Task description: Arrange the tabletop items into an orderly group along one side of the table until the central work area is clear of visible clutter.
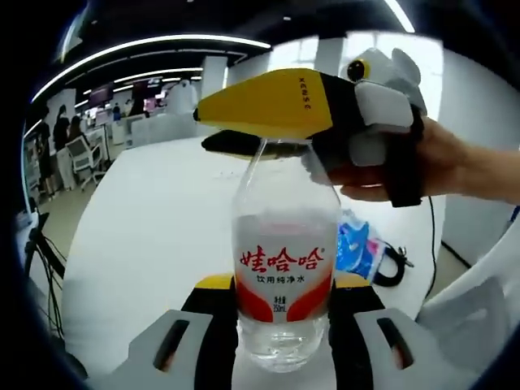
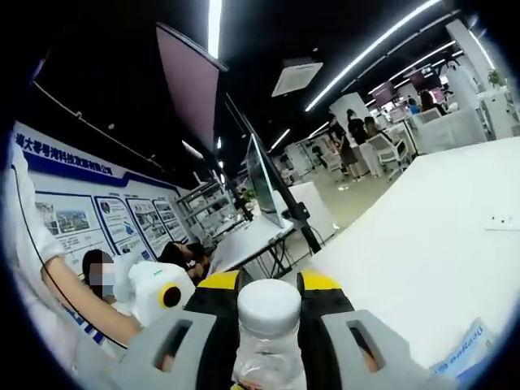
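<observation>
One water bottle (image 1: 283,276) — clamped low by left gripper (image 1: 280,313), capped end by right gripper (image 2: 268,325).

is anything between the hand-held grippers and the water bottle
Nothing visible. The left hand-held gripper already has its jaws on either side of the water bottle, low on its body, and the right hand-held gripper is closed around its white cap. A blue packet lies behind it on the table.

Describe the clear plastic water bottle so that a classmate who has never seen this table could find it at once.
On the white table, look between the two yellow-and-black grippers. The clear plastic water bottle stands there upright, its body in the left gripper and its white cap in the right gripper. Its red-and-white label separates it from the blue packet behind.
</observation>
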